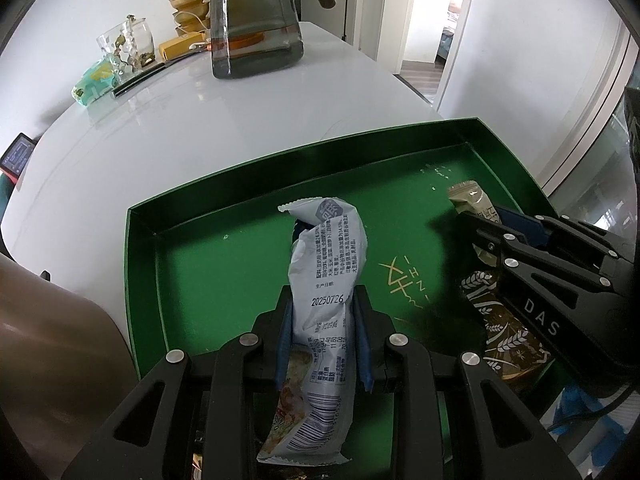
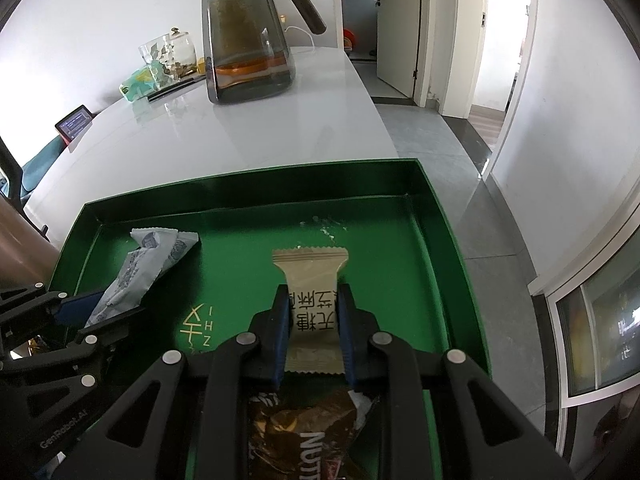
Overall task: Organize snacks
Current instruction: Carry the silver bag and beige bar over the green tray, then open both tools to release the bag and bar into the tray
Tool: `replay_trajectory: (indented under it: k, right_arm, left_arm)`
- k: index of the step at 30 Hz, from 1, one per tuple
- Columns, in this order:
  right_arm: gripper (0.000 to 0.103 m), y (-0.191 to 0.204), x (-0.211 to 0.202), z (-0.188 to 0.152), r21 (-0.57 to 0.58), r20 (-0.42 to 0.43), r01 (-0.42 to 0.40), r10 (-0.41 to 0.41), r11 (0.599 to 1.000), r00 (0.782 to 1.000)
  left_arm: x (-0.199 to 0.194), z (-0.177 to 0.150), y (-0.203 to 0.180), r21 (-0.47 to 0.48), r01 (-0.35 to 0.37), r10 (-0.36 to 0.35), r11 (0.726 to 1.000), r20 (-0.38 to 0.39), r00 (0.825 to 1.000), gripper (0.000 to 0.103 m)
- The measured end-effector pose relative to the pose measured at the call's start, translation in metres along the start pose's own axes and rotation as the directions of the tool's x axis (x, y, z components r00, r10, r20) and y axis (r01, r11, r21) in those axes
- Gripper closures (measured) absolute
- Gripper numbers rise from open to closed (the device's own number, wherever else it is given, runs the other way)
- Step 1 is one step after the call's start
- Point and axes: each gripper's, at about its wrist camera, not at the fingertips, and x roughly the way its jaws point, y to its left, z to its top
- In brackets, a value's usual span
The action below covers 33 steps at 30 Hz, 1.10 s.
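Left claw (image 1: pixel 322 320) closed on a long white snack packet (image 1: pixel 324 280), gripped around mid-length so both crimped ends hang free; far end crumpled and drooping toward the floor of the green tray (image 1: pixel 200 264). Probably carried this way to lay it flat along the tray.

Right claw (image 2: pixel 312 320) pinched on a small beige candy packet (image 2: pixel 310 280), held by its sides with the serrated top edge pointing forward, above the tray's right half. Below it, already lying in the near right corner, a brown wheat-print snack wrapper (image 2: pixel 304 432).

Both packets over the tray, well apart, likely so each gets its own spot. Whether either touches the tray floor: cannot tell.

Tray at the near edge of the white desk (image 2: pixel 240 140); glass teapot (image 2: pixel 248 40) and glass jar (image 2: pixel 176 52) farther back, clear of the work.
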Motion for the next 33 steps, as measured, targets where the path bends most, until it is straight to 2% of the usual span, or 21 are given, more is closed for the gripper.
replay_trajectory:
  k: [19,24,25,26,27,28,29,33]
  right_arm:
    - [0.09,0.0,0.0,0.0,-0.004,-0.004,0.019,-0.019,1.0,1.0]
    - [0.087,0.002,0.001,0.0,-0.005,-0.008,0.032,-0.032,0.999,0.999]
    - [0.081,0.002,0.0,0.0,-0.005,-0.008,0.036,-0.036,0.999,0.999]
    - [0.055,0.003,0.0,0.0,-0.005,-0.006,0.043,-0.043,0.999,0.999]
    - [0.037,0.003,-0.001,0.0,-0.003,-0.005,0.045,-0.045,0.999,0.999]
    - [0.011,0.003,-0.003,0.0,-0.002,0.0,0.042,-0.042,0.999,0.999]
    - [0.0,0.003,-0.005,0.0,-0.005,0.005,0.041,-0.041,0.999,0.999]
    - [0.0,0.007,-0.009,-0.002,-0.026,0.013,0.052,-0.052,0.998,0.999]
  left_arm:
    - [-0.001,-0.002,0.001,-0.007,0.014,-0.014,1.0,0.004,1.0,0.08]
    - [-0.001,-0.004,-0.001,-0.003,0.011,-0.011,1.0,0.008,1.0,0.079]
    - [-0.002,-0.004,-0.001,-0.002,0.01,-0.01,1.0,0.009,1.0,0.079]
    - [-0.002,-0.005,-0.001,-0.001,0.009,-0.009,1.0,0.009,1.0,0.079]
    - [-0.002,-0.005,-0.002,0.002,0.006,-0.006,1.0,0.009,1.0,0.079]
    - [-0.003,-0.006,-0.002,0.005,0.004,-0.004,1.0,0.01,1.0,0.078]
    - [-0.003,-0.006,-0.003,0.008,0.0,-0.001,1.0,0.01,1.0,0.078]
    - [-0.005,-0.006,-0.003,0.003,-0.004,0.004,1.0,0.009,1.0,0.078]
